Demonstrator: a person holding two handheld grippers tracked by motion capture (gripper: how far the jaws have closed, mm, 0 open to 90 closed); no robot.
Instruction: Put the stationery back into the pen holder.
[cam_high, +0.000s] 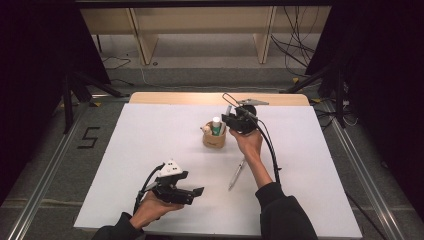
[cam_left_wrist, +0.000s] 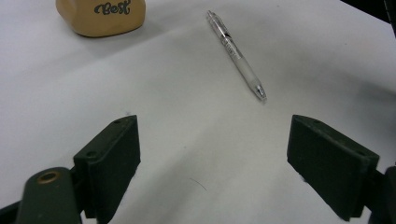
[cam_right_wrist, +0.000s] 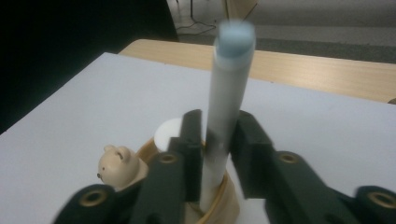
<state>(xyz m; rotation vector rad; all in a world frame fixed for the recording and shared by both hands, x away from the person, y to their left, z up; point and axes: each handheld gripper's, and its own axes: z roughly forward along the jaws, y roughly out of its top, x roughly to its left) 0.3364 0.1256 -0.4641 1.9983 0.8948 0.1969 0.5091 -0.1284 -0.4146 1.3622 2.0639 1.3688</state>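
The right gripper (cam_right_wrist: 216, 140) is positioned over the tan holder (cam_high: 214, 138), with an upright grey pen (cam_right_wrist: 226, 107) standing between its two black jaws. In the right gripper view the jaws are seen set narrowly on either side of the pen barrel; a slight gap appears beside the barrel on the right, so the pen is flanked rather than firmly pressed. The lower end of the pen is seated inside the holder, and its pale blue cap is raised well above the jaws. A small bear figure (cam_right_wrist: 116, 170) is mounted on the holder rim, just beside the left jaw. A white-capped item (cam_high: 216, 120) is also seen standing in the holder in the high view.

The left gripper (cam_left_wrist: 215, 154) is held low near the front edge of the white table (cam_high: 150, 135), well apart from the holder. Its jaws are spread wide, with nothing between them.

A clear pen (cam_high: 237, 173) is lying flat on the table between the two grippers, beside the person's right forearm.
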